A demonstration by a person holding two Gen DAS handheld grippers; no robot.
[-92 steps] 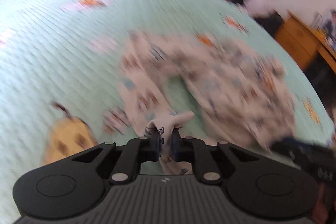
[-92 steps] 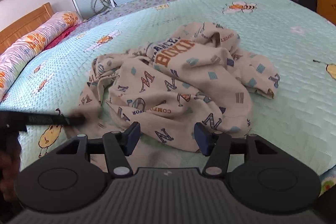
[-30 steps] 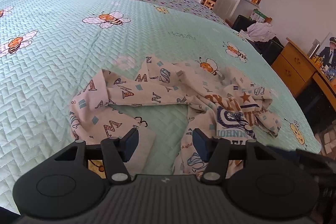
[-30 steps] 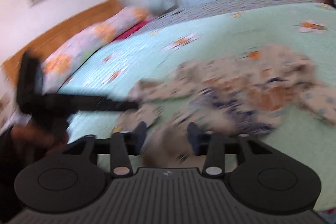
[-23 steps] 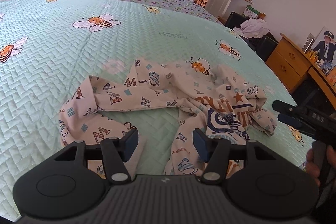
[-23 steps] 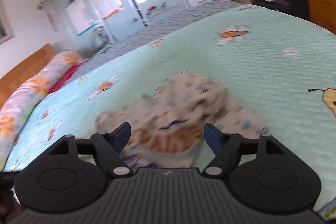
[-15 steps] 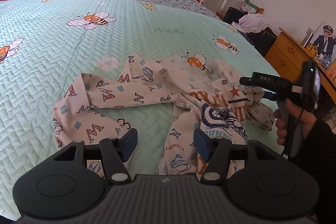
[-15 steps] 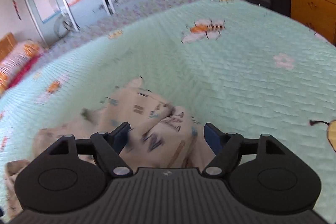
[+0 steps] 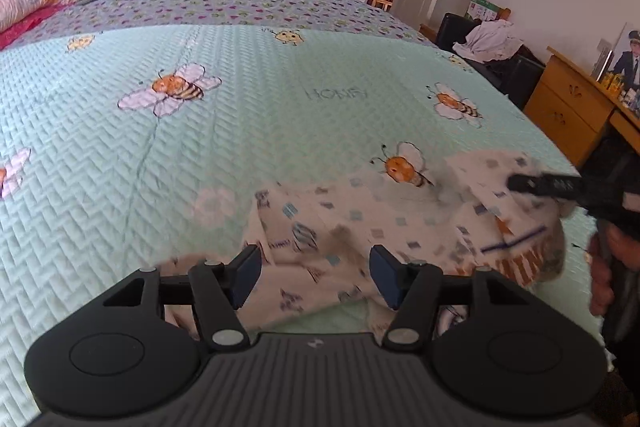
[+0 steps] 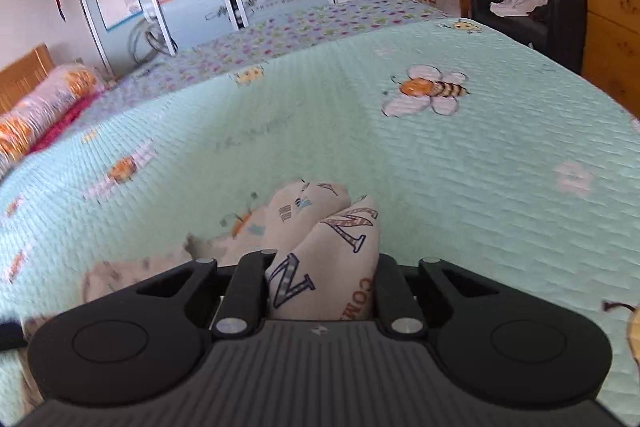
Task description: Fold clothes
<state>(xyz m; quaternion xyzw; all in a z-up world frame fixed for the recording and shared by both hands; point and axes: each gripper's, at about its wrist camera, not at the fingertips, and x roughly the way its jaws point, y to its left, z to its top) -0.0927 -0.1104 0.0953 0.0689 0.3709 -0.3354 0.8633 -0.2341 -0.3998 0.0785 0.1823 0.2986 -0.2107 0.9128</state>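
Closing my right gripper (image 10: pixel 322 279) on a bunched fold of the garment (image 10: pixel 328 247) lying on the bed (image 10: pixel 460 167), I hold the left gripper (image 9: pixel 314 277) open above it, whose view alone shows its spread.

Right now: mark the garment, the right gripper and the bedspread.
garment (image 10: pixel 340 259), right wrist view, on the bunched fold with the letter print.
right gripper (image 10: pixel 320 287), right wrist view, midway between its fingertips; jaws closing with cloth between them.
bedspread (image 9: pixel 260 115), left wrist view, on bare green quilting.
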